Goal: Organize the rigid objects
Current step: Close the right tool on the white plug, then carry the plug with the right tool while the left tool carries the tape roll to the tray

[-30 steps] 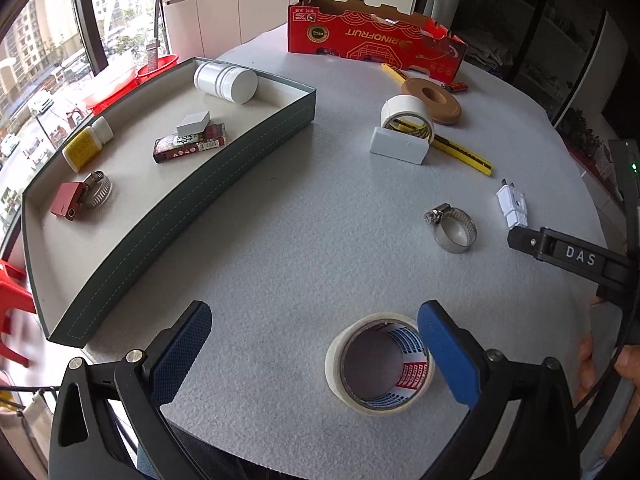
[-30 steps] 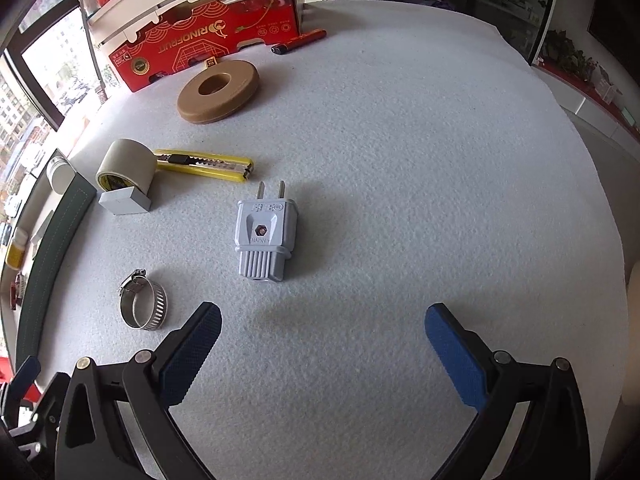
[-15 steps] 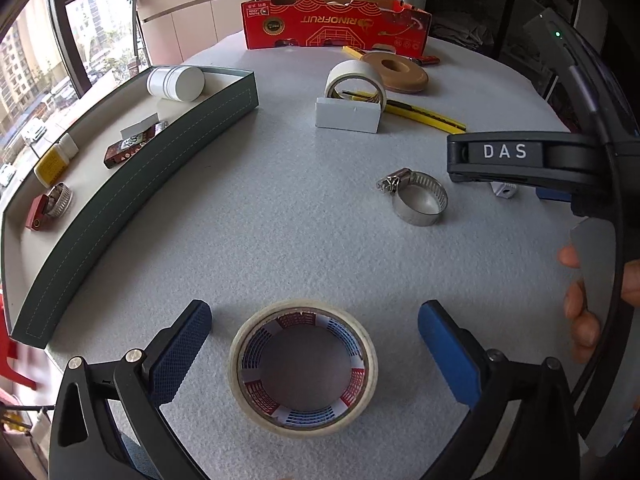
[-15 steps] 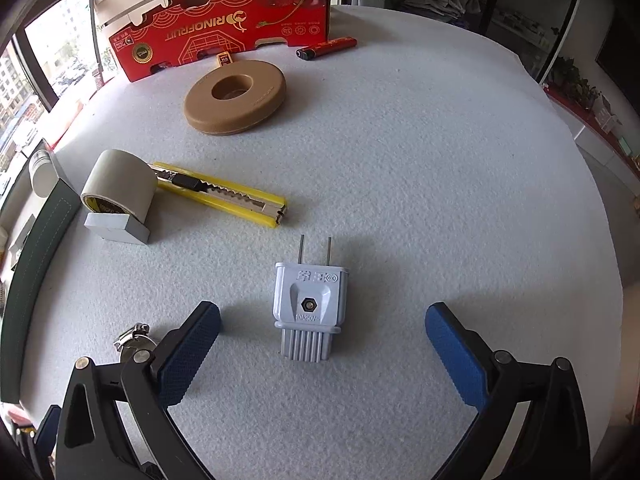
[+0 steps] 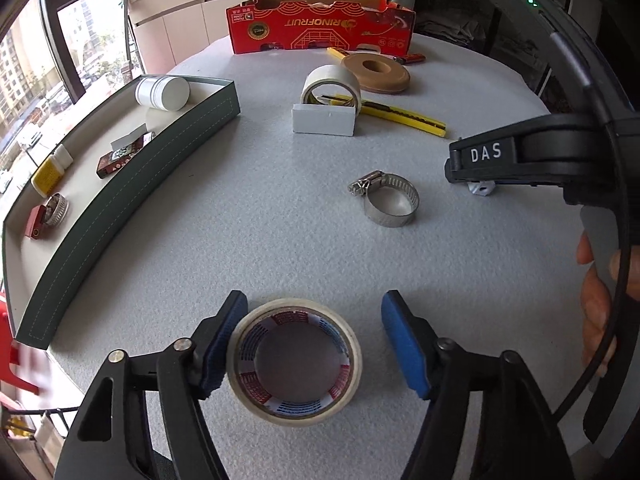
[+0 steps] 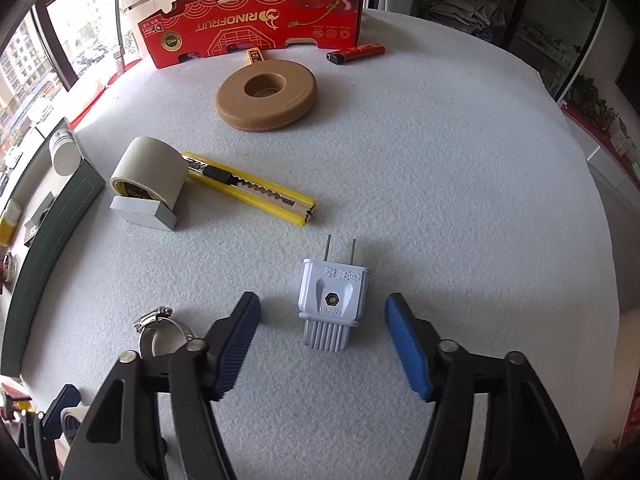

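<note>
My left gripper (image 5: 314,340) is open around a flat roll of clear tape with red and blue print (image 5: 295,362); the left pad touches its rim, the right pad stands clear. My right gripper (image 6: 322,344) is open with a white two-pin plug (image 6: 331,298) between its pads, untouched. A green-walled tray (image 5: 132,184) on the left holds a white jar (image 5: 162,92), a dark red packet (image 5: 124,156), a yellow bottle (image 5: 50,172) and a hose clamp on a red item (image 5: 46,216).
On the grey felt table lie a steel hose clamp (image 5: 390,200), an upright beige tape roll (image 6: 150,170) on a white block (image 6: 144,214), a yellow utility knife (image 6: 256,192), a tan ring (image 6: 266,94), a lighter (image 6: 356,53) and a red carton (image 6: 252,26).
Both grippers moved forward over their objects and their jaws narrowed. The left pad now touches the tape roll. The plug now lies between the right pads.
</note>
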A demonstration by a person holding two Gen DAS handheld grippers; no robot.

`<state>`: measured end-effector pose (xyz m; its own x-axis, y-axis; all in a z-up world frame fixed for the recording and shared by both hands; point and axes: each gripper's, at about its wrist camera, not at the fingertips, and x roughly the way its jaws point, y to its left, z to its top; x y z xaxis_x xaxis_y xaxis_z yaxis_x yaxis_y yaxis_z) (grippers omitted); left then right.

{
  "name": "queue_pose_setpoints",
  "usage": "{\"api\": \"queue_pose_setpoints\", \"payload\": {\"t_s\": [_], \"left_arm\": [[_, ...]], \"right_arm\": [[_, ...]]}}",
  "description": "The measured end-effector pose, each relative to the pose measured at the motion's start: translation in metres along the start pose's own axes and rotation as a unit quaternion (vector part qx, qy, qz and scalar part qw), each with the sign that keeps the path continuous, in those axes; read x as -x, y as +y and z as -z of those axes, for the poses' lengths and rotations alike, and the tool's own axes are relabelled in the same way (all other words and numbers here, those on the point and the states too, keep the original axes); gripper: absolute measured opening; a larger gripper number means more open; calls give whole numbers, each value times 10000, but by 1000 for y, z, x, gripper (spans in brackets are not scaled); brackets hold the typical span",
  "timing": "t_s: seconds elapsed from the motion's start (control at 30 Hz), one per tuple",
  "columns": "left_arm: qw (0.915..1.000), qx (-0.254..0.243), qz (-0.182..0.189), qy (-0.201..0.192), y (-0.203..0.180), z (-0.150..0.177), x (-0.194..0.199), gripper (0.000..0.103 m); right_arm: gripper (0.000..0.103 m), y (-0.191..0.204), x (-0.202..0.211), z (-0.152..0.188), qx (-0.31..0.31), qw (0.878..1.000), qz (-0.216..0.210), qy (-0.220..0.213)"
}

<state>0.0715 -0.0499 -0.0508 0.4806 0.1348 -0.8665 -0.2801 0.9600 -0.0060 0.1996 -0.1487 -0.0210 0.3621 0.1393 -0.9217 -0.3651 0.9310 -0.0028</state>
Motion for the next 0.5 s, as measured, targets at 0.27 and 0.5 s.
{"api": "queue_pose_setpoints", "payload": {"t_s": [0.27,0.5], "left_arm": [[9992,42,397,-83,4,9,20,56],[9977,-24,379,-570,8,8,54,56]], "right_arm": [[32,-7,19,19,-228,9991,-352,-58],[32,3,64,41,-62,9978,-513,-421]]}}
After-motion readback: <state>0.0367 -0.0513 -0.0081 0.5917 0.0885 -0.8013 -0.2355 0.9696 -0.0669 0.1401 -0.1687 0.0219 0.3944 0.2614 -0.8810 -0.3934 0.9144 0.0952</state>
